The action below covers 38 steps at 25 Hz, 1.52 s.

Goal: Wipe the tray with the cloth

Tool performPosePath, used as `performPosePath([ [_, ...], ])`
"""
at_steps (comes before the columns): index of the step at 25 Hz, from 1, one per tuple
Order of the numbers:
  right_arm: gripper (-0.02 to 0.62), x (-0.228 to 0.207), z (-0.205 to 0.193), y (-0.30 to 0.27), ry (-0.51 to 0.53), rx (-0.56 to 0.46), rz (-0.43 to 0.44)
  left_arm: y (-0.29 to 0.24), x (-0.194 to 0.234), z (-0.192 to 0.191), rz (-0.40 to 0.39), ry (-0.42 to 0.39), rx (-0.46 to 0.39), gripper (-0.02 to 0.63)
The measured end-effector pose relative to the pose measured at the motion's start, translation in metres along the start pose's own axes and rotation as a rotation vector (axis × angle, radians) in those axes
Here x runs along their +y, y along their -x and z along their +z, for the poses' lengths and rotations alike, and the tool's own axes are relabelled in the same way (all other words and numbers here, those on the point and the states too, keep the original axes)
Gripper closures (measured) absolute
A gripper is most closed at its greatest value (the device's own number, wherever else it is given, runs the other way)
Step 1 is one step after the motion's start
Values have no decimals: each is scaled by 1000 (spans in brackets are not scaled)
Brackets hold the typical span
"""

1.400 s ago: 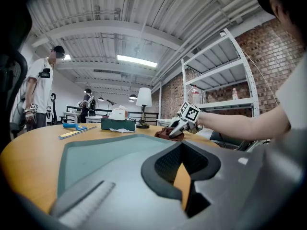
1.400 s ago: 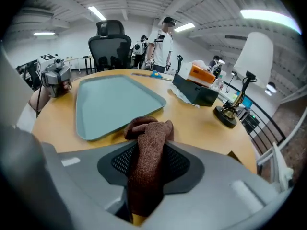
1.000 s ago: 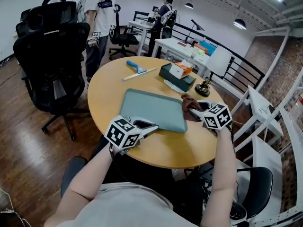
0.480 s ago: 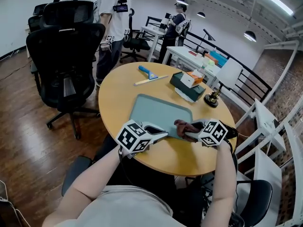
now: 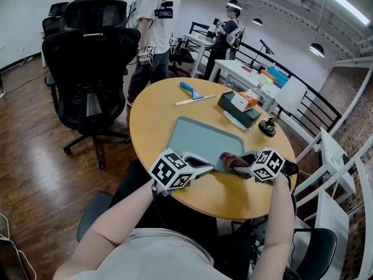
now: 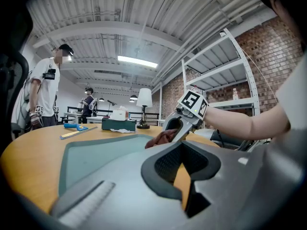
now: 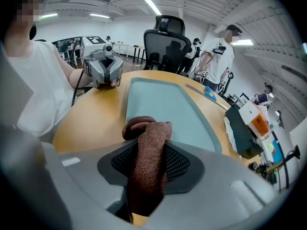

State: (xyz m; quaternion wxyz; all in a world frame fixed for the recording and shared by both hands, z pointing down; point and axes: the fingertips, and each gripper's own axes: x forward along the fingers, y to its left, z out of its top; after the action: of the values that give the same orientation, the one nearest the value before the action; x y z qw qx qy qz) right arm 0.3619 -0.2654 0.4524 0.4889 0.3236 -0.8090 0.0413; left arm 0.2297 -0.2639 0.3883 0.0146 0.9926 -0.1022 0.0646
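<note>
The right gripper [image 5: 240, 167] is clamped on the cloth [image 5: 229, 161]. In its own view the brown cloth [image 7: 147, 153] fills the space between the two pads and its bunched free end sticks out past the fingertips. That end rests on the tray [image 5: 198, 137], on its near right part, just inside the rim. The gripper tilts down toward it from the right.

The left gripper [image 5: 204, 164] sits low at the tray's near left corner. Its jaws are drawn together, with only a sliver of table [image 6: 29, 152] showing between them. Whether they nip the rim cannot be told. The right gripper view shows it at that corner [image 7: 104, 70], well apart from the cloth. The tray lies flat on the round table [image 5: 151, 121].

A second ago the cloth hung beyond the tray's right edge, over the bare table. Since then the right gripper has come down and in, so the cloth now lies on the tray. The left gripper has kept its place at the corner.
</note>
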Motion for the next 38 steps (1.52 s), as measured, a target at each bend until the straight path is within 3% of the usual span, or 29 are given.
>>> performPosePath([
  [4, 457, -17, 0, -4, -22, 7, -16, -1, -1, 2, -1, -1, 1, 285],
  [16, 457, -124, -15, -28, -179, 67, -242, 0, 1, 1, 0, 4, 2, 285],
  [22, 457, -155, -17, -34, -188, 93, -346, 0, -1, 1, 2, 0, 1, 285],
  [30, 457, -163, 23, -59, -103, 56, -367, 1, -1, 2, 3, -1, -3, 285],
  [38, 459, -151, 26, -63, -105, 73, -329, 1, 0, 2, 0, -1, 2, 285],
])
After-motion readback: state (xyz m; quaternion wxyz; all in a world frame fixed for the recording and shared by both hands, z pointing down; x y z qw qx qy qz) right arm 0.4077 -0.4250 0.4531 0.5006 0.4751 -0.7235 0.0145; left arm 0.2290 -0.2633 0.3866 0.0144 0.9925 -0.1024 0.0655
